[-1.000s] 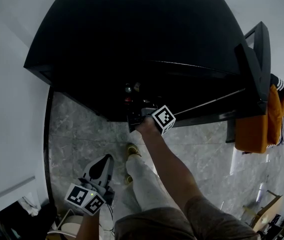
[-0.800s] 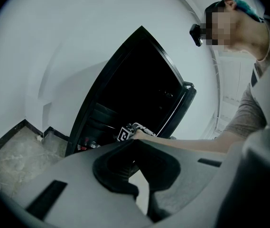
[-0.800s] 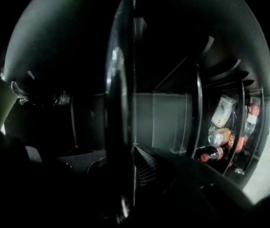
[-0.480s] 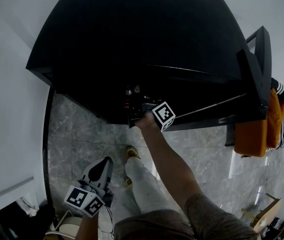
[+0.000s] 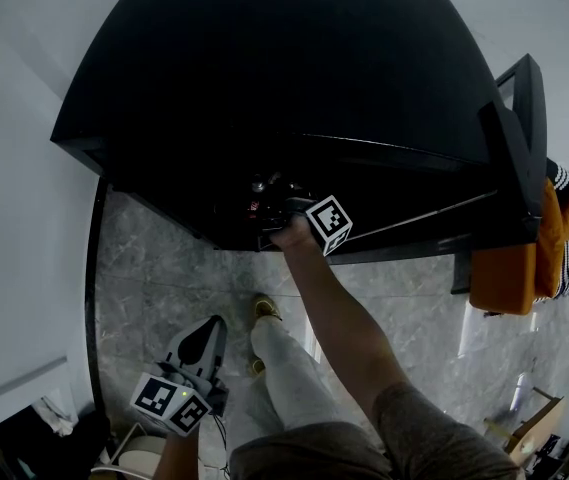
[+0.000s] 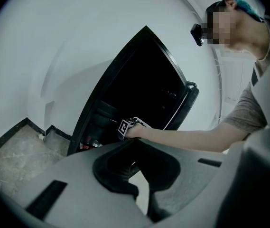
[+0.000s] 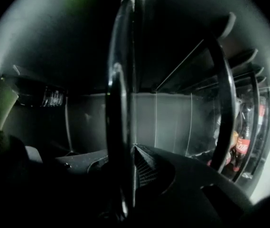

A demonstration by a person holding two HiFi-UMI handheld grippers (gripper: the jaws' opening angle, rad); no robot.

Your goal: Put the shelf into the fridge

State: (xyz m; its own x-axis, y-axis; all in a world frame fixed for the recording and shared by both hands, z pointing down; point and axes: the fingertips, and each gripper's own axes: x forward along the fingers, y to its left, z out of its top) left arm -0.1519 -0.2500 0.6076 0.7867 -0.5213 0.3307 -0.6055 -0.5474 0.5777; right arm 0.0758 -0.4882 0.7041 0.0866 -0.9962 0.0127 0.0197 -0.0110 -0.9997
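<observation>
The shelf stands edge-on between the jaws of the right tool, its dark rim running straight up from the grasp into the fridge's dim interior. Its clear pane spreads away to the right of the rim. The right tool is clenched on that rim, with the ribbed pad of one jaw pressed against the shelf's side. From the head view the right tool sits at the mouth of the black fridge, about mid-width, at the end of an outstretched arm.

The left tool hangs low beside the person's leg, well apart from the fridge. Its jaws are brought together and hold nothing.

Inside, the pale rear wall lies beyond the shelf, with open space between. To the right, curved rails hold bottles, among them a red-labelled bottle. The fridge door stands swung open on the right, with an orange object just past it. A white wall runs close along the fridge's left side. Grey marbled floor lies open in front, where the person's shoe is planted.
</observation>
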